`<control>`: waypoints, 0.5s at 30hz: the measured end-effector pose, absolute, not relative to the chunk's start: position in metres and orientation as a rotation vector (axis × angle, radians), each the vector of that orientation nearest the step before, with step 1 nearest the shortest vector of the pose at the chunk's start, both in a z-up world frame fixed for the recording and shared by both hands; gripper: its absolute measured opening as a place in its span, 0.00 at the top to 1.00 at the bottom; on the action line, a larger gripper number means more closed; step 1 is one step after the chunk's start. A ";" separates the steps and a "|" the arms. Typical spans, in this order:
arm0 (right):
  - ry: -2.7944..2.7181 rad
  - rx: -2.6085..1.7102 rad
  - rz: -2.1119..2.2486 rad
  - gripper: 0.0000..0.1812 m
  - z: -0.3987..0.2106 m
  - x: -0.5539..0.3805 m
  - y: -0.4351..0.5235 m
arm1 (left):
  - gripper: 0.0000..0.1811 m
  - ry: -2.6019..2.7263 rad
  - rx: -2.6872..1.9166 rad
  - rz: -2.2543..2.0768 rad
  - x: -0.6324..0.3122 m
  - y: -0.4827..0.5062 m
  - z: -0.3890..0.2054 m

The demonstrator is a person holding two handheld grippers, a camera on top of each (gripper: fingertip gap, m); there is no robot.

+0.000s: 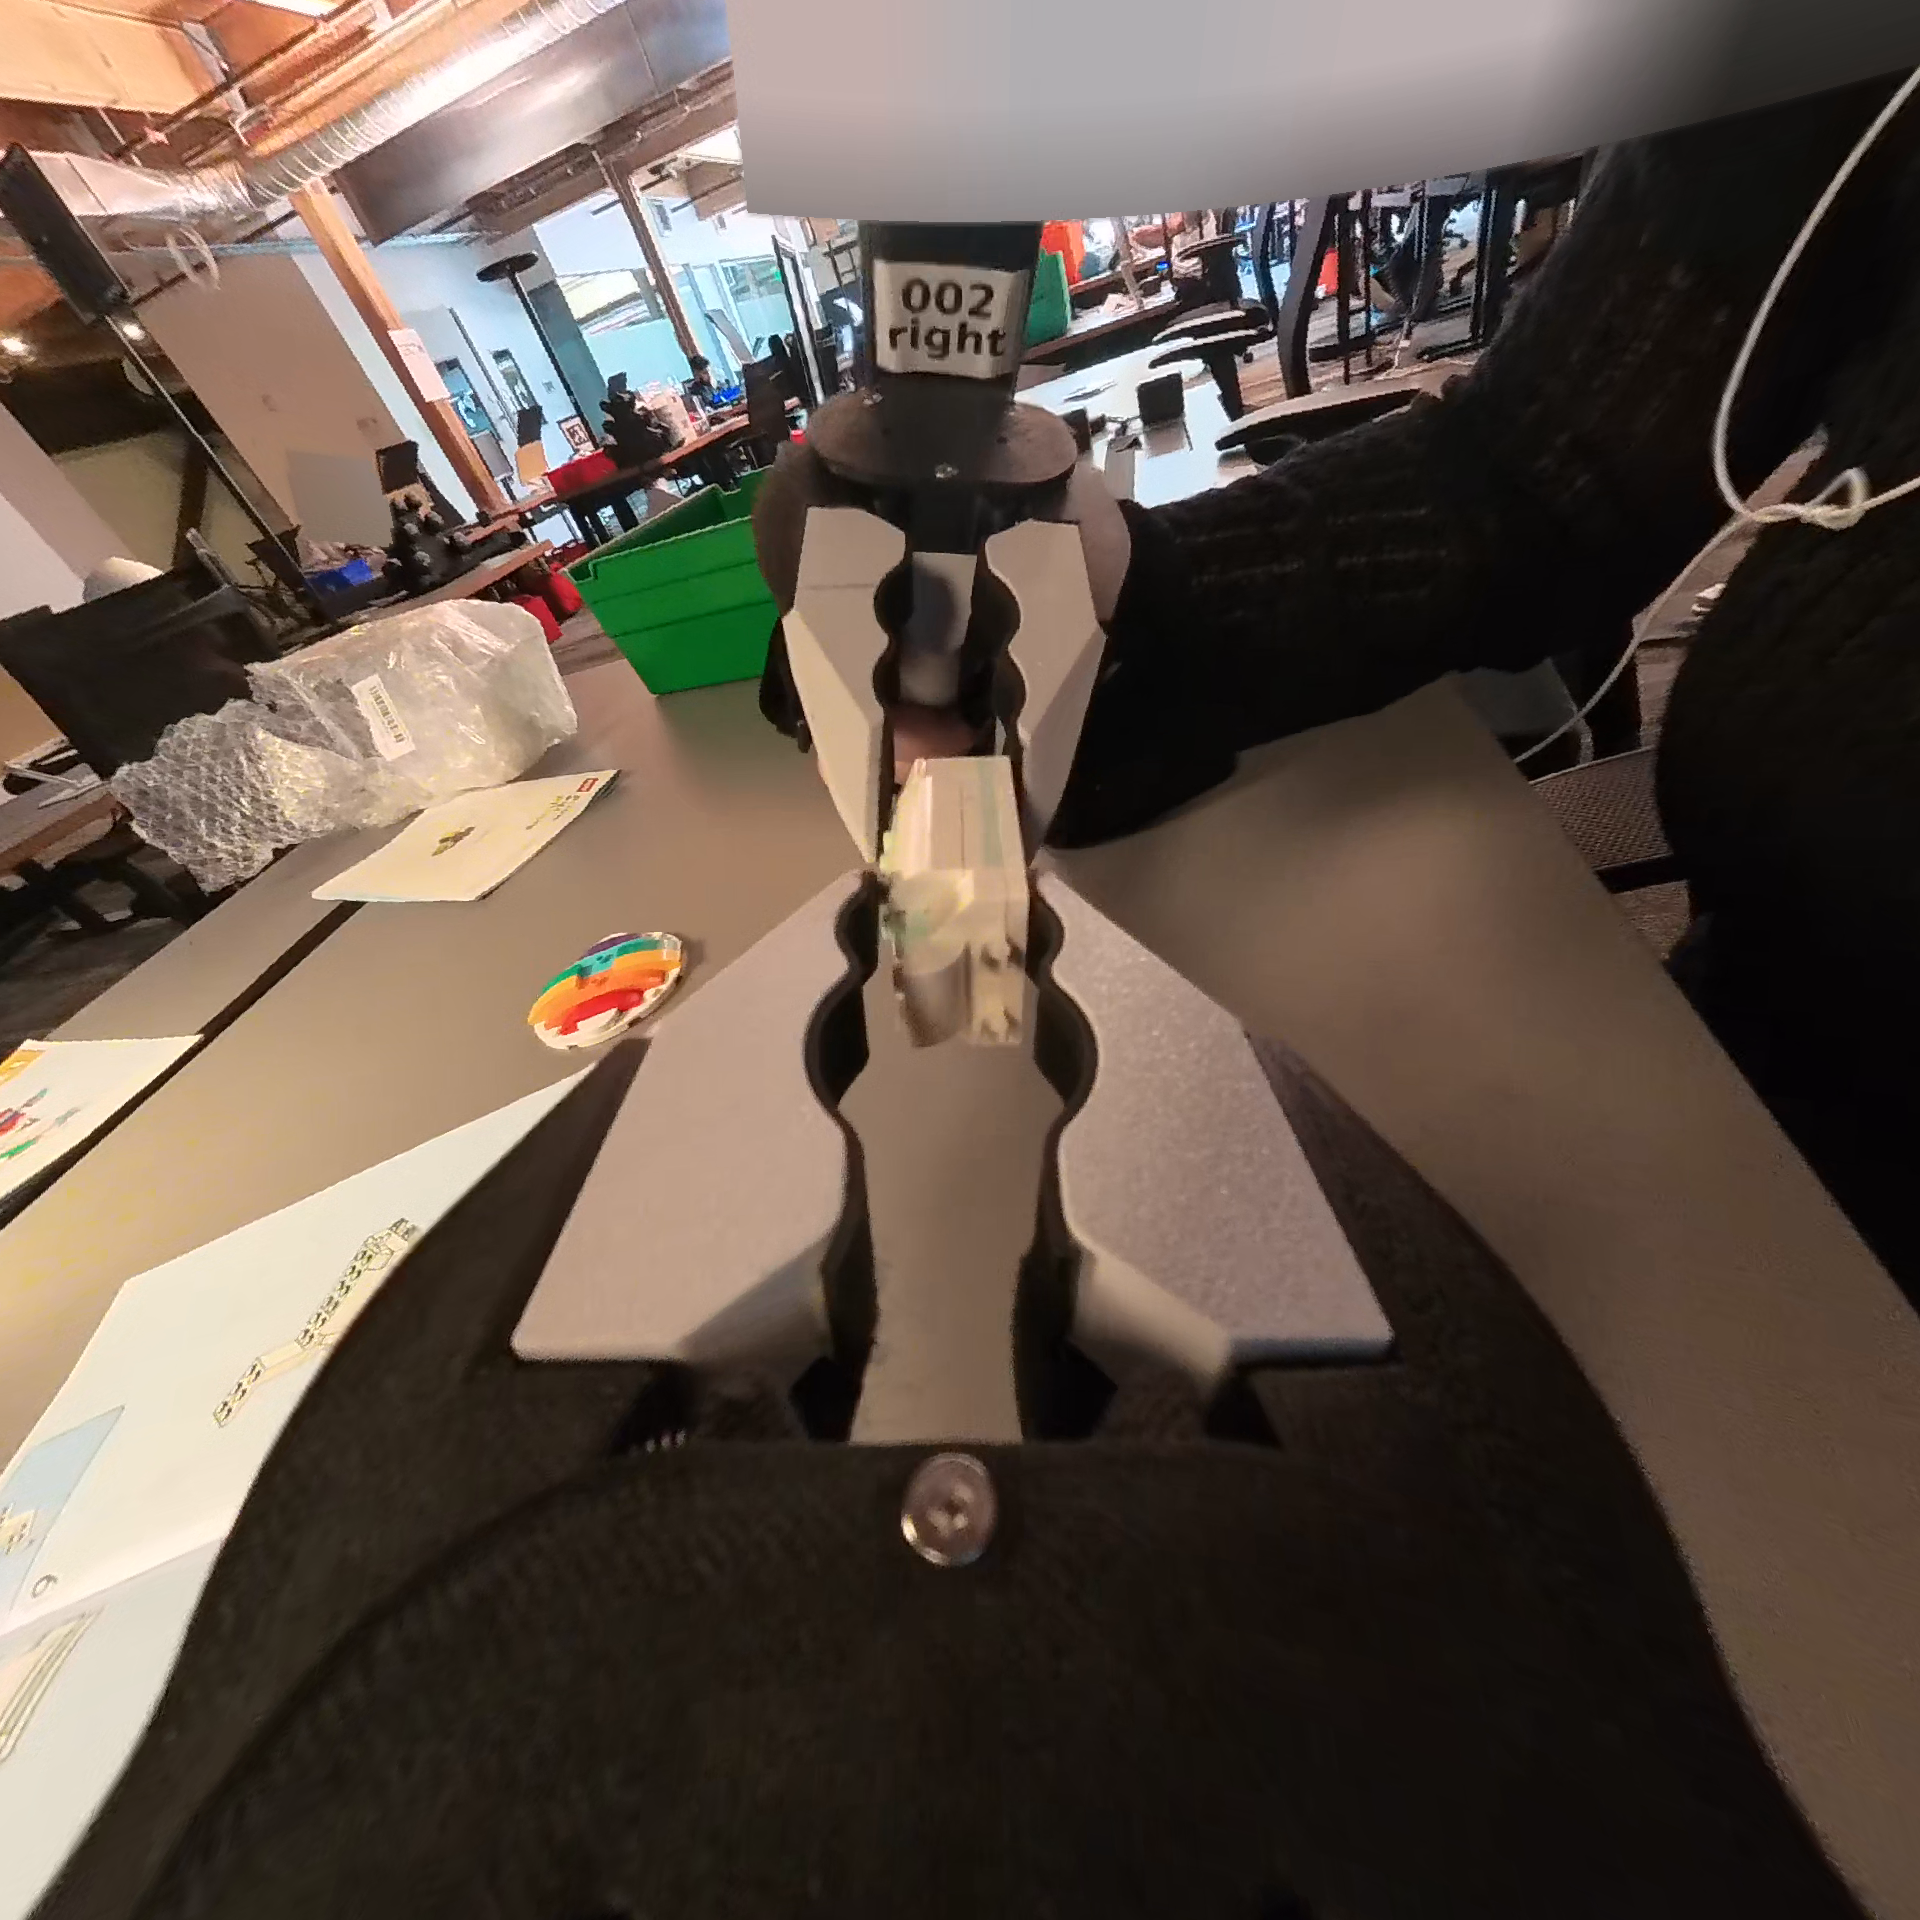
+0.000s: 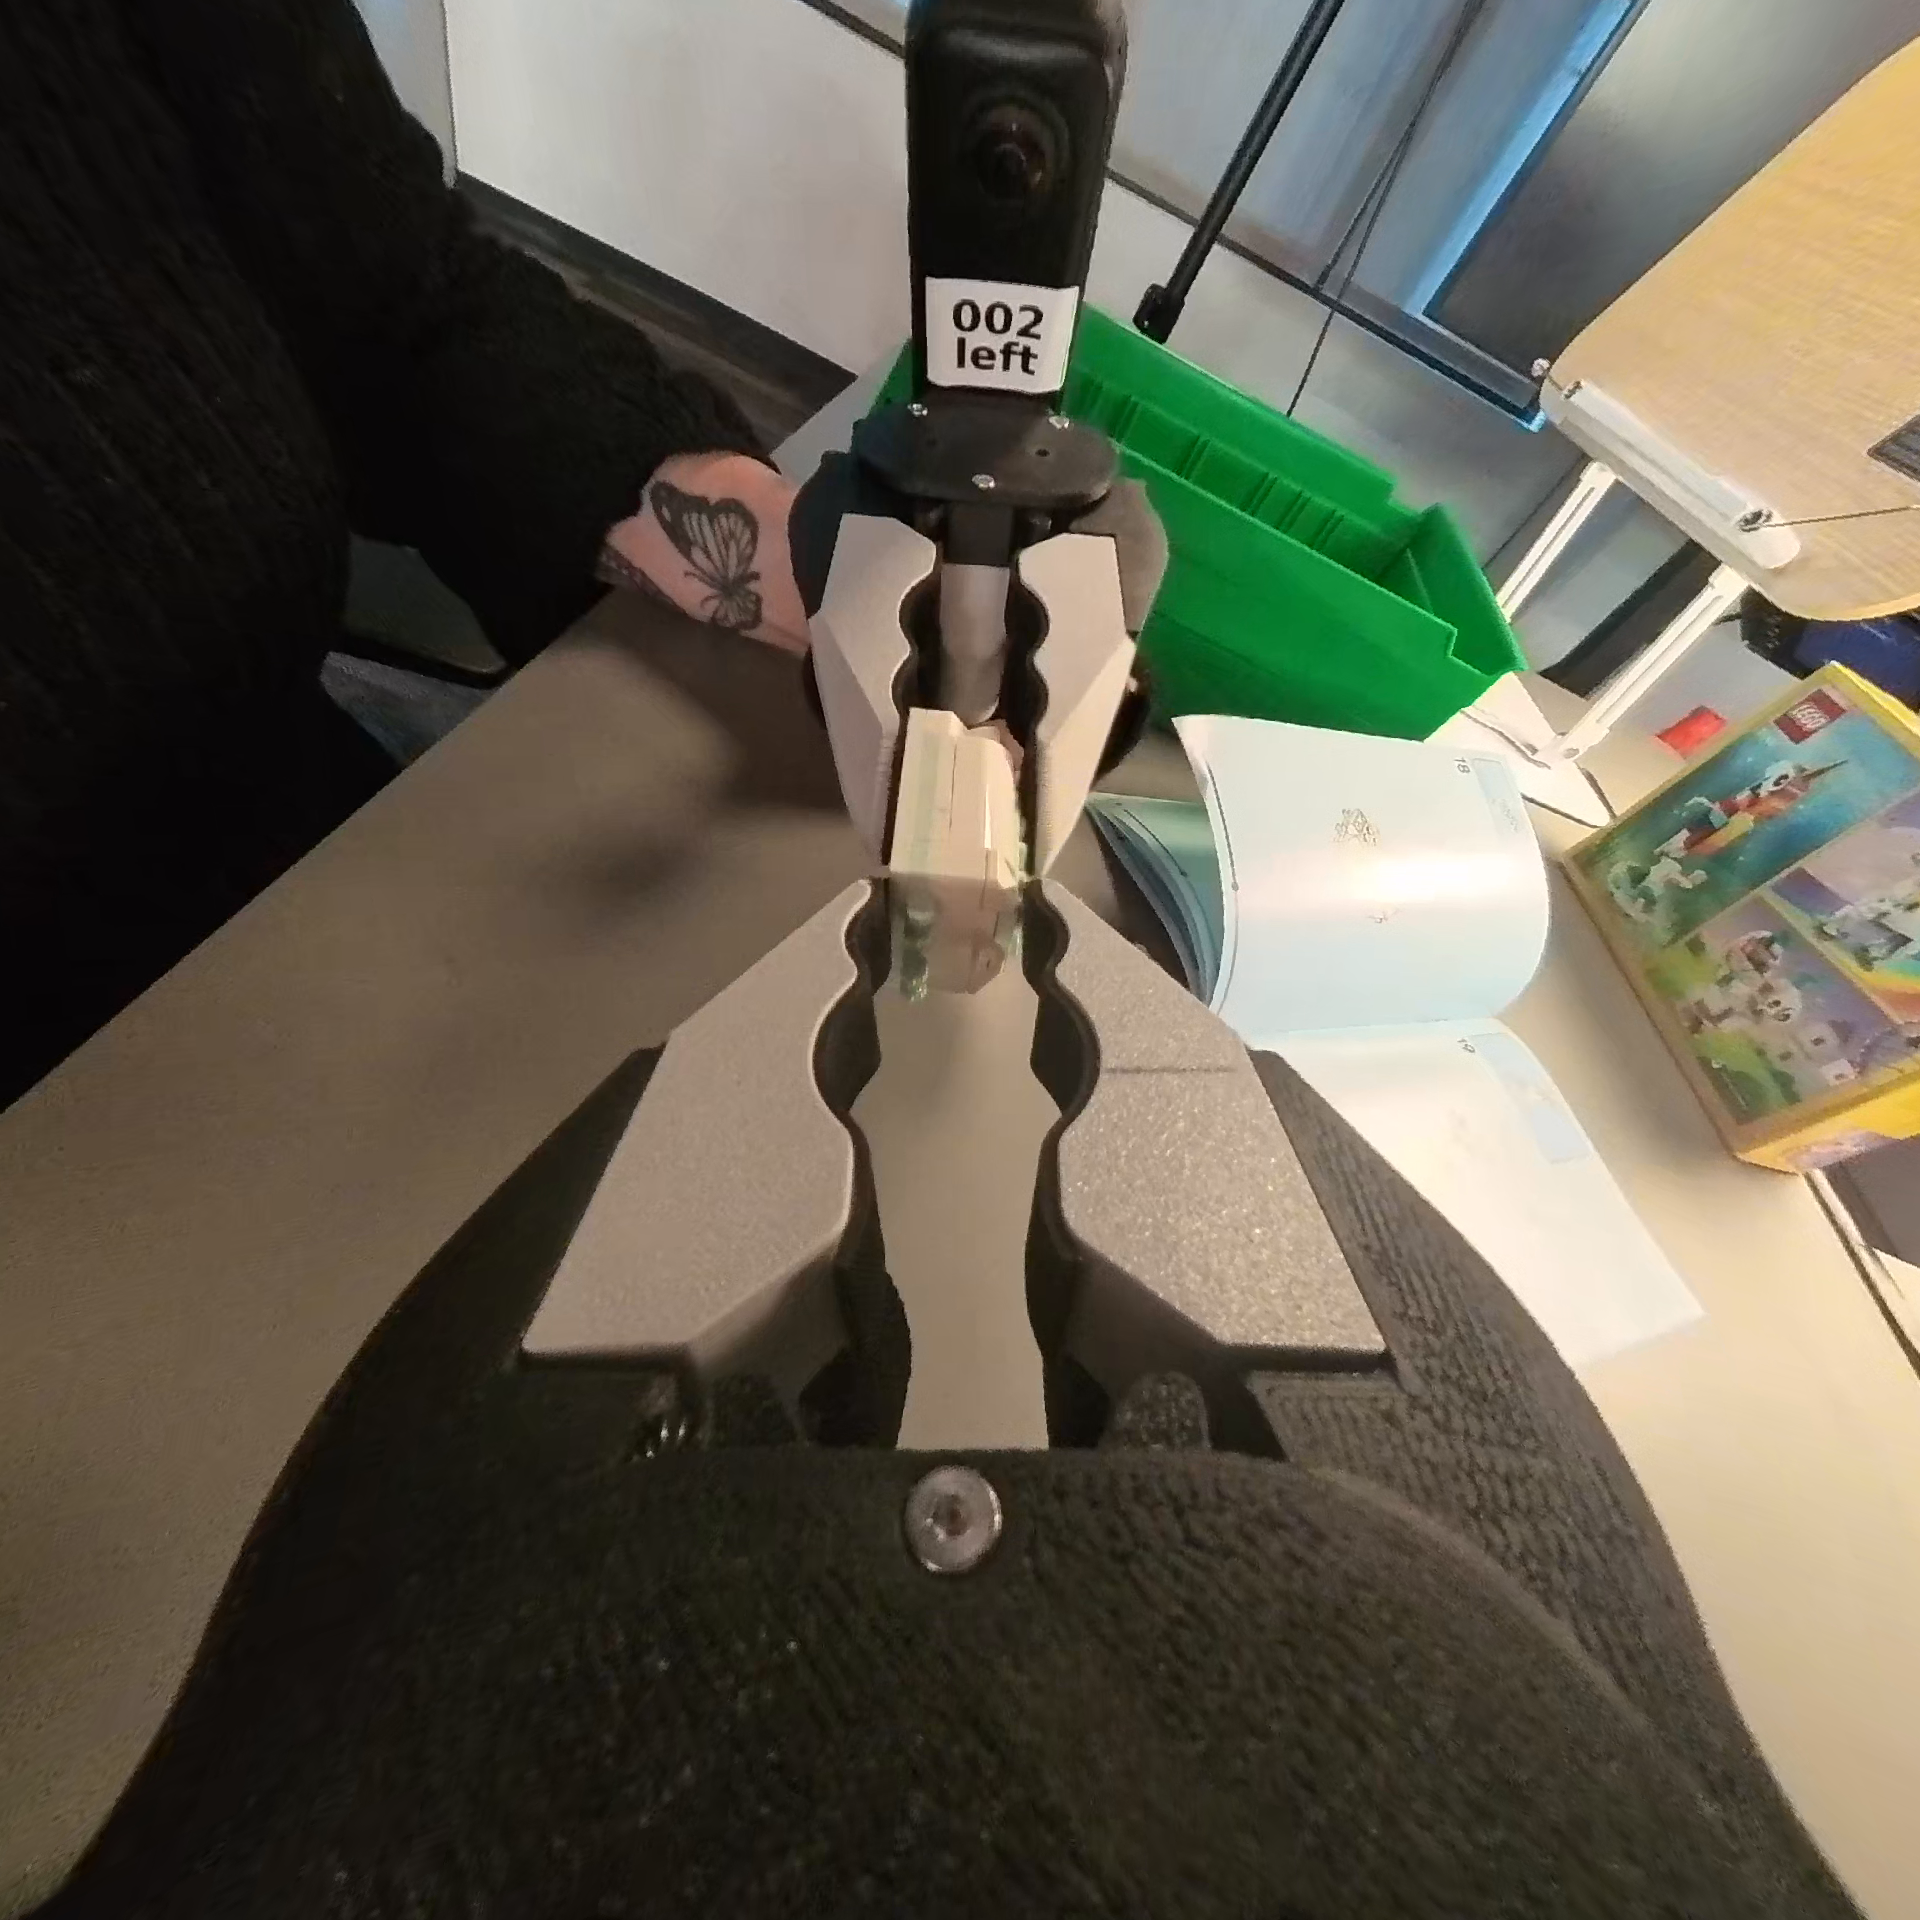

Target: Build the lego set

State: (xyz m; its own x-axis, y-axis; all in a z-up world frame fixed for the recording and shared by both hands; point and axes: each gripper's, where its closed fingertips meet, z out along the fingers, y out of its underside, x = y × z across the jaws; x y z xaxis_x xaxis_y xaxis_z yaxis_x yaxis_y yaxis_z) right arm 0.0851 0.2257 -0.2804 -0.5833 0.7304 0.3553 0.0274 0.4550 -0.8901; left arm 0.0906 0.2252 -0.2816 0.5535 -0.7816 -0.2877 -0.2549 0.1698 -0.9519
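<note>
Surface (image 1: 1455,1039): grey, wide, and it carries everything here; a paler one sits to the side in the right wrist view.
Bins (image 2: 1299,540): green, stacked, at the far edge of the surface, just behind the left gripper as the right wrist view sees it.
Bubble wrap (image 1: 353,717): a crumpled clear bundle, well off to the side in the left wrist view.
Box (image 2: 1766,935): the set's colourful carton, lying flat on the paler surface, just beside the booklet.
Booklet (image 2: 1382,883): pale blue, open, one page curling up; more loose pages lie near the edge in the left wrist view.
Left gripper (image 1: 948,894): narrow, and closed on the near end of the white build; the fingers press it from both sides.
Right gripper (image 2: 948,888): narrow as well, clamped on the other end of the same build, so the two grippers meet tip to tip, above the surface.
White build (image 1: 961,904): a small block of white bricks with a hint of green along one edge, held between the two grippers, off the surface.
Rainbow disc (image 1: 608,987): a small round brick piece in bright stripes, resting on the surface alone, apart from both grippers.
Hand (image 2: 717,561): behind the left gripper, a dark sleeve above it.
</note>
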 end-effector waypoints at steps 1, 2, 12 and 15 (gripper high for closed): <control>-1.941 -0.633 1.172 0.87 -0.280 0.085 0.226 | 0.86 0.971 -1.397 -0.477 0.090 0.225 -0.281; -1.935 -0.632 1.173 0.87 -0.280 0.085 0.226 | 0.86 0.971 -1.402 -0.479 0.090 0.225 -0.281; -1.962 -0.646 1.087 0.87 -0.287 0.082 0.232 | 0.87 0.975 -1.471 -0.399 0.087 0.231 -0.289; -1.938 -0.688 1.122 0.87 -0.285 0.080 0.233 | 0.87 0.963 -1.459 -0.380 0.085 0.233 -0.286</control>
